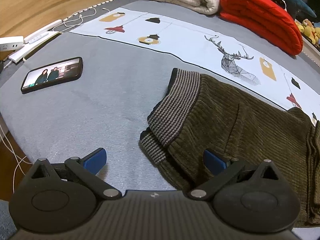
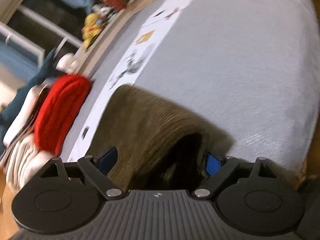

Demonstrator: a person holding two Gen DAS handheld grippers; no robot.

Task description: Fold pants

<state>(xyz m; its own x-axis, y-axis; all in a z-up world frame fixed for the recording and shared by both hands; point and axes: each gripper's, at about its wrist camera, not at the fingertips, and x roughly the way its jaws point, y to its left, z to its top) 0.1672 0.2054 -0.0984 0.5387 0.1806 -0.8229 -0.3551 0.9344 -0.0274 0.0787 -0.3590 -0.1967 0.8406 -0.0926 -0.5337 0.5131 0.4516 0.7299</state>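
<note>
Olive corduroy pants [image 1: 240, 124] lie on the grey bed [image 1: 100, 120], long axis running rightward from the striped waistband [image 1: 176, 110]. Left gripper [image 1: 155, 161] spread wide, waistband corner just ahead-right. Right gripper [image 2: 162, 161] also spread, straddling fabric (blurred; pads seemingly not pinching), prob. nearer.

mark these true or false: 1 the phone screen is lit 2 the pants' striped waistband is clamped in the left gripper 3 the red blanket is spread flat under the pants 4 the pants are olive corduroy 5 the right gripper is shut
1. True: the phone lies on the grey bed cover with a picture showing on its screen.
2. False: the left gripper is open, and the striped waistband lies ahead of it, unheld.
3. False: the red blanket is folded at the far side of the bed, apart from the pants.
4. True: ribbed olive fabric.
5. False: the right gripper stands wide open, with pants fabric between its fingers.
</note>
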